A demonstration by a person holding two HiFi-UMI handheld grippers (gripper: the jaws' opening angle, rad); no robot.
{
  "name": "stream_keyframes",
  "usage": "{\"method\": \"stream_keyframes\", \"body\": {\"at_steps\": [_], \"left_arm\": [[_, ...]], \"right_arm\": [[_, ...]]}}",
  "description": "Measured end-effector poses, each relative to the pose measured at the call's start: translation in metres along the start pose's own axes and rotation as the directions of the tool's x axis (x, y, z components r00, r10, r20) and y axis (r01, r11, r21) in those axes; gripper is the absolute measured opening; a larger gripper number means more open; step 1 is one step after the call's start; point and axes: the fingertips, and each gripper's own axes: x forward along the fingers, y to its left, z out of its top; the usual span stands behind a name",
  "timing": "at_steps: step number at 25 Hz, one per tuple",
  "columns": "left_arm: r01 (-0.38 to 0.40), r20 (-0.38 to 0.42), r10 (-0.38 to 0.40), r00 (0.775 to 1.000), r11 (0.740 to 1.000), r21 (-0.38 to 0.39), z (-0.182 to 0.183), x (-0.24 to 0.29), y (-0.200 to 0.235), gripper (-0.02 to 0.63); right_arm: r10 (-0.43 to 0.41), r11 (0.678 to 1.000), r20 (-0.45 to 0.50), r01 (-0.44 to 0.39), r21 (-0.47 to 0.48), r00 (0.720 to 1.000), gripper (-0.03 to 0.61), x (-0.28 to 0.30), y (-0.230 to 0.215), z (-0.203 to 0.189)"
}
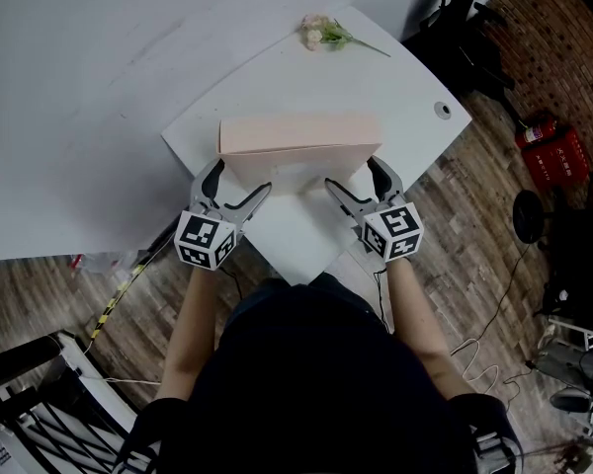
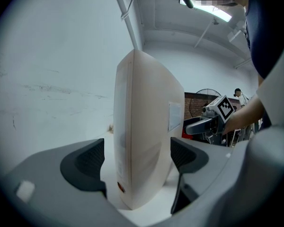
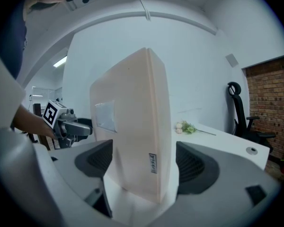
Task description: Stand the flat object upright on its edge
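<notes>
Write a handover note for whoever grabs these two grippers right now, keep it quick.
Left gripper: jaws apart, straddling the left end of the pink box, not clamping it.
Right gripper: jaws apart, straddling the right end.
Box: on its long edge on the white table; flower sprig at the far corner.
Done: box looks upright.
Left: probably just draw both grippers back without nudging it.
</notes>
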Motion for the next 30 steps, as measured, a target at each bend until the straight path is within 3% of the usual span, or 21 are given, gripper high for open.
{"method": "stream_keyframes", "body": {"at_steps": [20, 27, 30], "left_arm": [[-0.047, 0.043, 0.046, 0.998, 0.999, 0.018, 0.010, -0.012, -0.004, 0.423], [-0.106, 0.094, 0.103, 0.990, 0.994, 0.021, 0.027, -0.022, -0.008, 0.420], [-0.182, 0.124, 0.181, 0.976, 0.983, -0.005, 0.031, -0.033, -0.004, 0.382]], "right_arm": [[-0.031, 0.999, 0.039, 0.032, -0.005, 0.999, 0.380, -0.010, 0.003, 0.007], [-0.081, 0.997, 0.089, 0.082, -0.009, 0.993, 0.380, -0.022, 0.003, 0.023], [-0.135, 0.991, 0.120, 0.133, 0.026, 0.984, 0.379, -0.030, -0.003, 0.025]]}}
